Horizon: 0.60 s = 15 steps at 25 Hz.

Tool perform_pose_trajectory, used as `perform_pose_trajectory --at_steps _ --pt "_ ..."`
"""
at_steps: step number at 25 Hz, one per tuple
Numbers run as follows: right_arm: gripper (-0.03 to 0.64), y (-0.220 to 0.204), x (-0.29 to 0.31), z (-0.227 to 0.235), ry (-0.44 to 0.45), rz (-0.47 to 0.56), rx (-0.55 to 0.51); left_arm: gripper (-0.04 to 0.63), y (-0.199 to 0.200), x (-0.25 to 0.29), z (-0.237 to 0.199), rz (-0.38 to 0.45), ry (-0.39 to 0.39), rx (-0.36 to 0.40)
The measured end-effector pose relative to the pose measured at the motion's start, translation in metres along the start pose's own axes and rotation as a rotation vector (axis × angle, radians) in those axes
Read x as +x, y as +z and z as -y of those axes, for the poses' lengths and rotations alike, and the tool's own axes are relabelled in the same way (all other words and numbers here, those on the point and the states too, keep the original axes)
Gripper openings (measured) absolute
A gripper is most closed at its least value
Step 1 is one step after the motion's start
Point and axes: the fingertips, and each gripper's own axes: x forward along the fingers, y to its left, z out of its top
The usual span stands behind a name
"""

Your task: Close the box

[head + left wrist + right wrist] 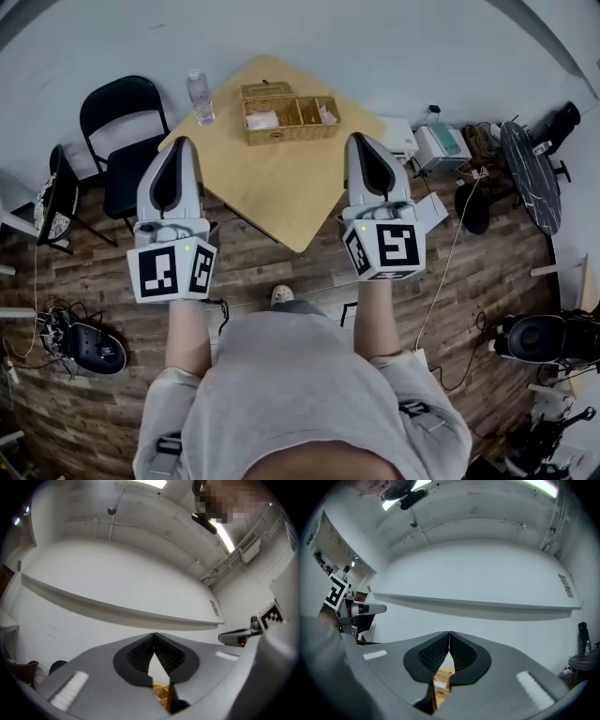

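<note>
My left gripper [178,142] and right gripper [360,139] are shut, empty; I'd reach behind the wicker box [289,120], fold its open lid [267,90] down gently.

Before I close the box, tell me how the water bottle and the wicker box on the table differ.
The water bottle is clear, tall and narrow; the wicker box is tan, woven, low and wide. The water bottle stands upright near the table's left corner; the wicker box lies flat and open, compartments showing, farther right. Both rest on the wooden table.
</note>
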Motion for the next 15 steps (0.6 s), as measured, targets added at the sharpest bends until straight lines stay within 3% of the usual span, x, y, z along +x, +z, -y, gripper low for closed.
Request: perform_pose_trajectory --at_steps 15 --pt "0.005 -0.023 0.052 0.033 0.060 0.018 0.041 0.058 -0.018 0.046 0.006 0.020 0.030 -0.017"
